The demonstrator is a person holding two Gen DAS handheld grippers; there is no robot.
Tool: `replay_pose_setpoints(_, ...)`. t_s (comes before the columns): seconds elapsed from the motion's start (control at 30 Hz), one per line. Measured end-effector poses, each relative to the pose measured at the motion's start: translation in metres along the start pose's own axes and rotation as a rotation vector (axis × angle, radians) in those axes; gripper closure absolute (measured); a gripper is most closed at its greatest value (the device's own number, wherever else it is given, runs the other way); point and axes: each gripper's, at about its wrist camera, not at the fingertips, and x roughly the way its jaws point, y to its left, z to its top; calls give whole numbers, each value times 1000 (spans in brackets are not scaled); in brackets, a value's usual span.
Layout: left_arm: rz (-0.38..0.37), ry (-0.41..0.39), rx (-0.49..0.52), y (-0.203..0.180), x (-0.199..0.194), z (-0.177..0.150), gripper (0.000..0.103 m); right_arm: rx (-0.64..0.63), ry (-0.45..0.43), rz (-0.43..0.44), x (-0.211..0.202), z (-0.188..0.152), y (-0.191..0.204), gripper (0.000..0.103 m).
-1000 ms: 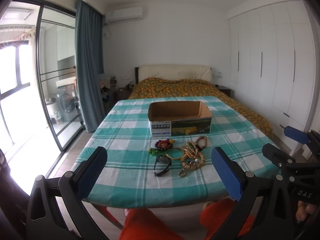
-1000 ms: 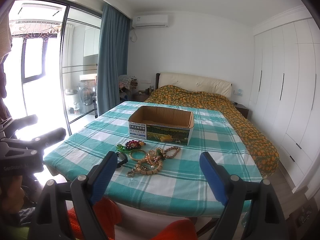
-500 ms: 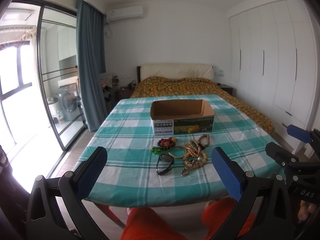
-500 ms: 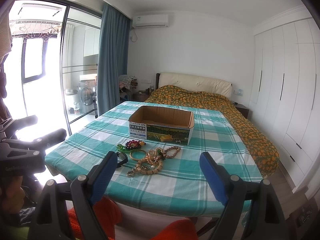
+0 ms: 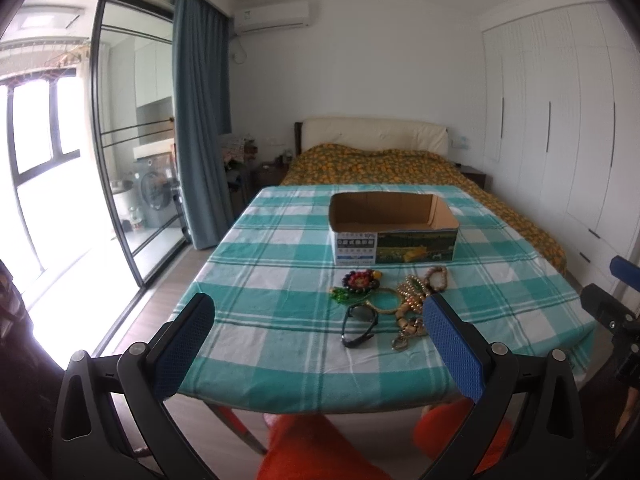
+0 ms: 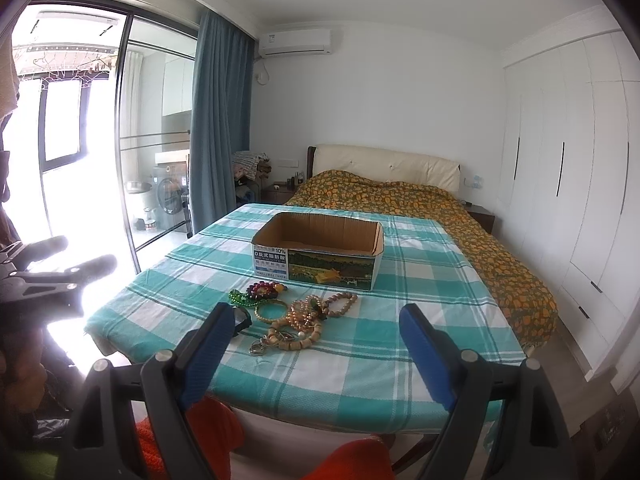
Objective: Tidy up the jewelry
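A heap of jewelry [image 5: 394, 298] [image 6: 298, 316] lies near the front edge of the checked table [image 5: 280, 280] [image 6: 380, 352]: wooden and pearl bead strings, a gold bangle [image 5: 386, 302] [image 6: 272, 311], a flower brooch [image 5: 360, 280] [image 6: 262, 290], green beads, a black band [image 5: 358, 326]. Behind it stands an open cardboard box [image 5: 394, 230] [image 6: 318, 254], with nothing visible inside. My left gripper [image 5: 320, 344] hangs open before the table edge, short of the heap. My right gripper [image 6: 318, 354] is open too, nothing between its fingers. Each gripper shows at the other view's edge.
A bed [image 5: 384, 164] with an orange-patterned cover stands beyond the table. White wardrobes [image 6: 572, 184] line the right wall; a glass sliding door [image 5: 132, 168] and blue curtain [image 5: 200, 120] are on the left. The person's orange-clad knees [image 5: 320, 448] sit under the table's front edge.
The left wrist view has drifted slightly left, so box and jewelry sit further right in it. The right gripper has hardly moved. Both grippers stayed open.
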Motion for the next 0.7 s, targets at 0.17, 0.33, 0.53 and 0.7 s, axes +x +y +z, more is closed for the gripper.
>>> replay_pose_setpoints(0.17,-26,93,-41,19,28,-1,0,19,9,-9,8,3,-8,17)
replay_pose_setpoints(0.33,-43,143,-52,28,55,-4,0,42,23,-38,24,11,-27,17)
replay_pose_setpoints(0.53,-98,230,-54,26,102,-6,0,23,81,-62,58,13,-43,17)
replay_pose_setpoints(0.7,-107,291,-26,17,148,-11,0,5,133,-53,98,2,-53,17)
